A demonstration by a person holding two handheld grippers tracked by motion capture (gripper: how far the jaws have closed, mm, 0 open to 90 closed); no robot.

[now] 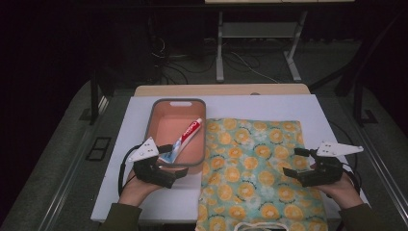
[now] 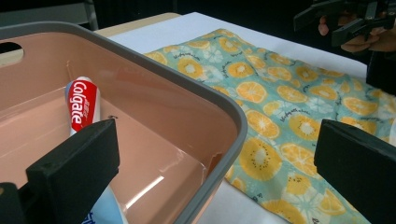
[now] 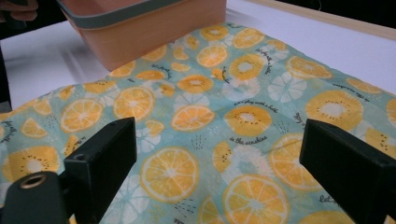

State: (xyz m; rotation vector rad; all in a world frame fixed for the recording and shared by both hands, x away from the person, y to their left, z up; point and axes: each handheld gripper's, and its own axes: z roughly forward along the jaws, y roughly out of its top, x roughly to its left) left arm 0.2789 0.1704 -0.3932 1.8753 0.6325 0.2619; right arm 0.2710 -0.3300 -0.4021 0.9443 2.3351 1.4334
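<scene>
Both tools released: left tool [image 1: 174,166] straddles the near rim of the pink basket [image 1: 155,114] at far left of the worktop [image 1: 144,202], lined up on the toothpaste tube [image 1: 185,135] inside; right tool [image 1: 297,163] hovers over the fruit-print drawstring bag [image 1: 250,159], likely ready to hold it.

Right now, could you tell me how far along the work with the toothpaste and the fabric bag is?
Nothing looks done yet: the toothpaste tube lies in the pink basket. The left gripper hovers open at the basket's near corner, one jaw inside. The right gripper hangs open over the flat orange-print bag. Grasping remains.
</scene>
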